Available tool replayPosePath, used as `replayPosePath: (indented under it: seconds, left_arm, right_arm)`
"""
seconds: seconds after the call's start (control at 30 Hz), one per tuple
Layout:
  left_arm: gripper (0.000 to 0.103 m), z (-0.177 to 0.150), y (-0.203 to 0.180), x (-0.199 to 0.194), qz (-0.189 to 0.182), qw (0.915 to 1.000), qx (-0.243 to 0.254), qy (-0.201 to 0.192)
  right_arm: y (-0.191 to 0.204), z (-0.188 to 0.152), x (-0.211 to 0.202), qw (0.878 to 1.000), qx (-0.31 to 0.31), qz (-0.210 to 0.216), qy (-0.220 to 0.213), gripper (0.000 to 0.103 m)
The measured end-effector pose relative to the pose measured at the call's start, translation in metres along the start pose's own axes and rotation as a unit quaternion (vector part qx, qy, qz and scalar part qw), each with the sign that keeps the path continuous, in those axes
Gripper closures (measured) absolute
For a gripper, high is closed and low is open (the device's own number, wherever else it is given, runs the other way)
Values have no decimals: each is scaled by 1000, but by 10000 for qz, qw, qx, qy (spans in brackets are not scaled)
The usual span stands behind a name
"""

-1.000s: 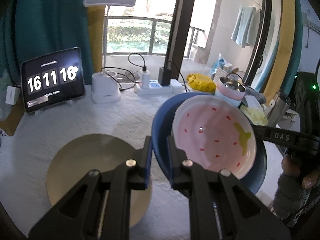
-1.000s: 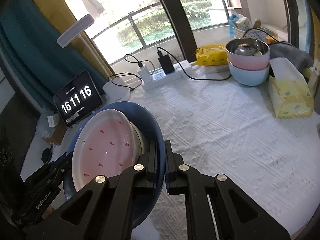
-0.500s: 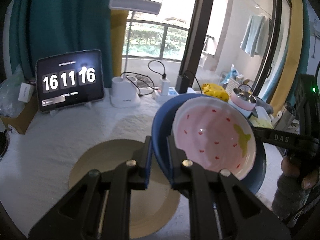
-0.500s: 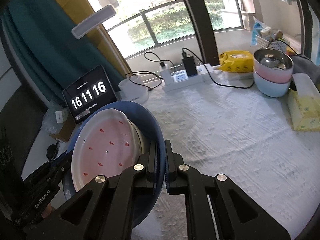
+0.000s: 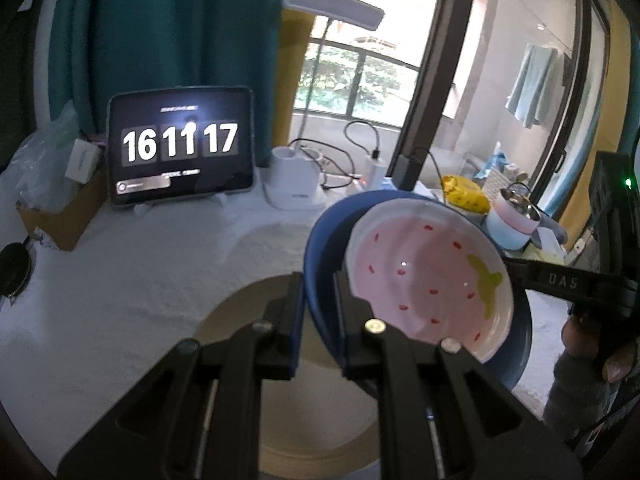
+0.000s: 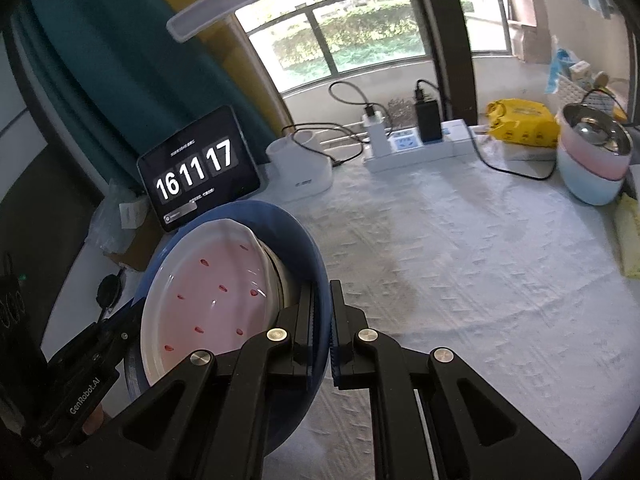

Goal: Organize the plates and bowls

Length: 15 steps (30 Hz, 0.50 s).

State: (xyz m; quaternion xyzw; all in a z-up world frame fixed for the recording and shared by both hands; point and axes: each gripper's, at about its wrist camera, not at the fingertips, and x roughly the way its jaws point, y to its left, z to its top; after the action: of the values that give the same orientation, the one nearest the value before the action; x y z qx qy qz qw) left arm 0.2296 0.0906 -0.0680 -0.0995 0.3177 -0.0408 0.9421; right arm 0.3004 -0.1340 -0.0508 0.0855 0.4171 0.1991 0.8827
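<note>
1. Since a second ago, your round blue plate [image 5: 320,280] carrying the pink strawberry-patterned bowl [image 5: 424,276] has travelled sideways, and now sits partly over the flat beige plate [image 5: 240,320].
2. Your left gripper [image 5: 318,300] is clenched on the blue plate's near rim.
3. Your right gripper [image 6: 323,320] is clenched on the opposite rim.
4. To your right, the white tablecloth [image 6: 460,260] lies open up to the stacked pastel bowls [image 6: 592,160].

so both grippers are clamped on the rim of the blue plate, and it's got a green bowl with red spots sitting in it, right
Not green: the bowl in the blue plate is pink with red spots, as the left wrist view shows. The left gripper and right gripper are each clamped on the plate's rim.
</note>
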Motion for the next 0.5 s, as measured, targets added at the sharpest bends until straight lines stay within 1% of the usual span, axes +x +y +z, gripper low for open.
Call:
replayPosePath:
  seconds: [0.23,0.5]
  left_arm:
    - [91,-2,23,5,144,9998,-155,55]
    - [91,-4,40,12,288,9991,-277,150]
  right_arm:
    - [15,1,22,9998,-63,76,184,94]
    - [28,1,47,9991,-89,130,400,94]
